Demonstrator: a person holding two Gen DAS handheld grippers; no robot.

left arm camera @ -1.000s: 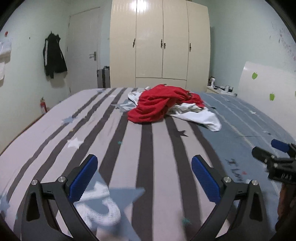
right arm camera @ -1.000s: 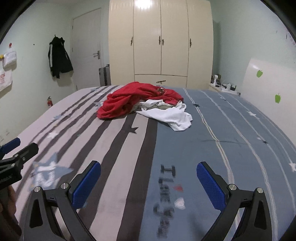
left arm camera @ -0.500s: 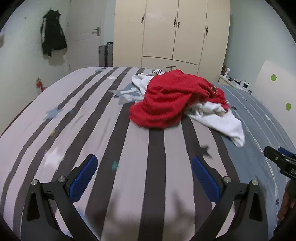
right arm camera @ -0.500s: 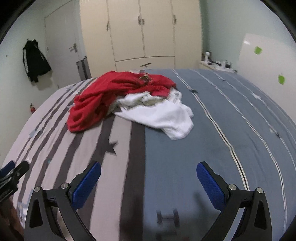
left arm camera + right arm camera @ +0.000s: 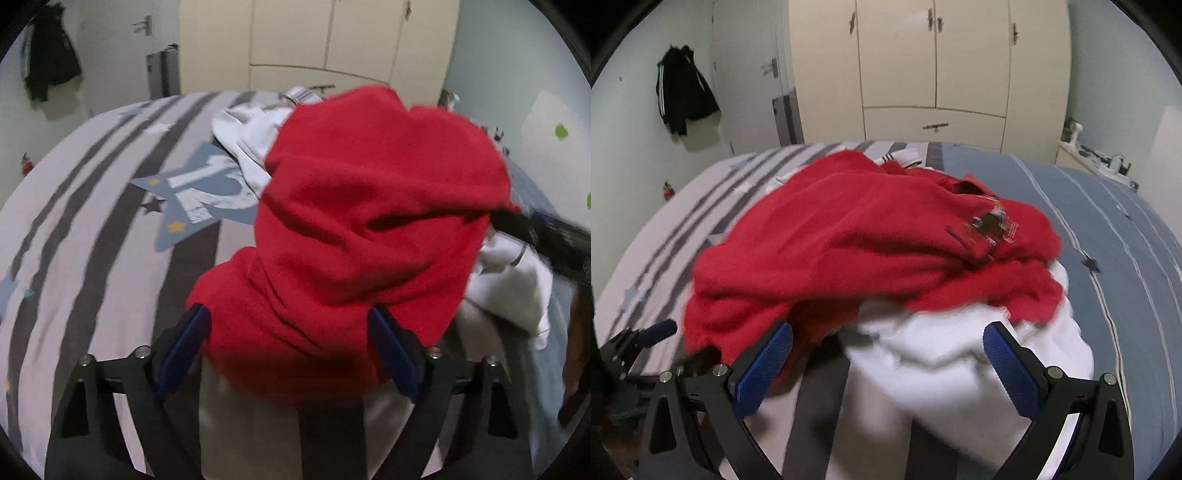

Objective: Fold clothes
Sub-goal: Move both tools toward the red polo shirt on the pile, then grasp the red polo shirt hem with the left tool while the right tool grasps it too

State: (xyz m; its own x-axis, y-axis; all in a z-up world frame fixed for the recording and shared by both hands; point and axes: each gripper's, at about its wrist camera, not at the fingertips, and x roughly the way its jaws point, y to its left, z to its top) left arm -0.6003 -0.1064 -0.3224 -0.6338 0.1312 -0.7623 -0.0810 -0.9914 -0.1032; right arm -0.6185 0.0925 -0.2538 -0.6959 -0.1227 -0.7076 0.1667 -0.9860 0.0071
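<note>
A crumpled red garment (image 5: 362,221) lies on top of a pile on the bed, over white garments (image 5: 509,291). My left gripper (image 5: 291,347) is open, and the near hem of the red garment lies between its blue pads. In the right wrist view the red garment (image 5: 849,243) fills the middle, with a white garment (image 5: 964,354) under it in front. My right gripper (image 5: 886,365) is open with that white cloth and the red edge between its pads. The left gripper (image 5: 639,343) shows at the lower left there.
The bed (image 5: 88,236) has a grey striped cover with a blue star patch; its right half (image 5: 1115,251) is blue. A cream wardrobe (image 5: 934,70) stands behind, a door with a black jacket (image 5: 683,96) at left, and a small table (image 5: 1100,162) at right.
Both grippers have moved forward across the bed to the clothes pile. The red and white garments now lie between the open fingers. Both stayed open.
</note>
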